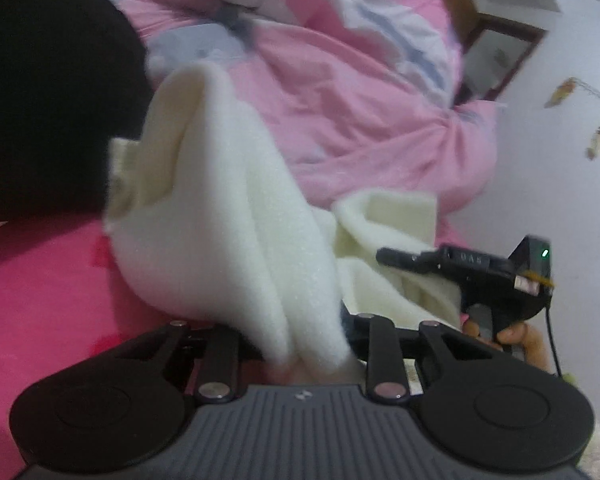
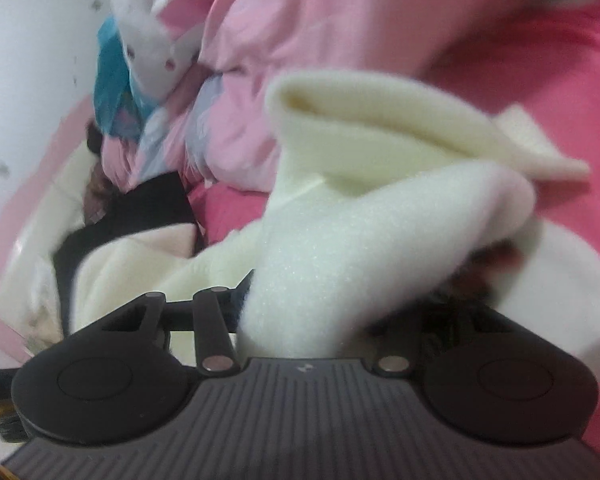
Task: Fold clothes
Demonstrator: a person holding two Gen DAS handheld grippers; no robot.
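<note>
A cream fleece garment point(image 1: 228, 216) lies bunched on the bright pink bed sheet point(image 1: 40, 300). In the left wrist view a thick fold of it rises from between the jaws of my left gripper point(image 1: 304, 344), which is shut on it; the fingertips are buried in the cloth. To the right, my right gripper point(image 1: 396, 258) lies against another part of the same garment, with a hand point(image 1: 512, 336) on its handle. In the right wrist view the cream garment point(image 2: 320, 240) fills the gap of my right gripper point(image 2: 300, 312), shut on it, and a loose flap point(image 2: 532, 148) hangs to the right.
A crumpled pale pink quilt point(image 1: 340, 100) is heaped behind the garment. A black garment point(image 1: 40, 100) lies at the left and shows as a black garment point(image 2: 140, 208) in the right wrist view. A wooden nightstand point(image 1: 496, 28) stands by the white wall. A white plush toy point(image 2: 160, 52) sits on the quilt.
</note>
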